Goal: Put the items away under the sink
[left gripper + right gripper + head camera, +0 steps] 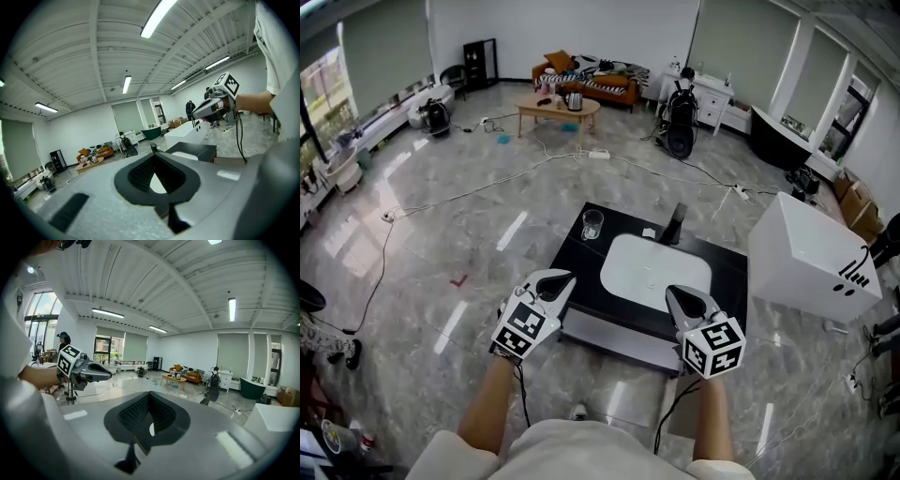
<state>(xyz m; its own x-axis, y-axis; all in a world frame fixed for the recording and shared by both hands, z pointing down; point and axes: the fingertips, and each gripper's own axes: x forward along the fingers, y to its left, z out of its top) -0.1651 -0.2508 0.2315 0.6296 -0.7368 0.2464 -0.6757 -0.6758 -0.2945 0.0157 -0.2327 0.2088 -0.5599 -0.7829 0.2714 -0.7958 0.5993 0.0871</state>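
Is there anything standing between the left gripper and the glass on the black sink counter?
Nothing visible does. In the head view, only bare black counter lies between the left gripper and the glass. The white basin and the faucet sit to the right of that path.

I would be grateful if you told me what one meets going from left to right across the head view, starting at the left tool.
left tool → drinking glass → white sink basin → large white box
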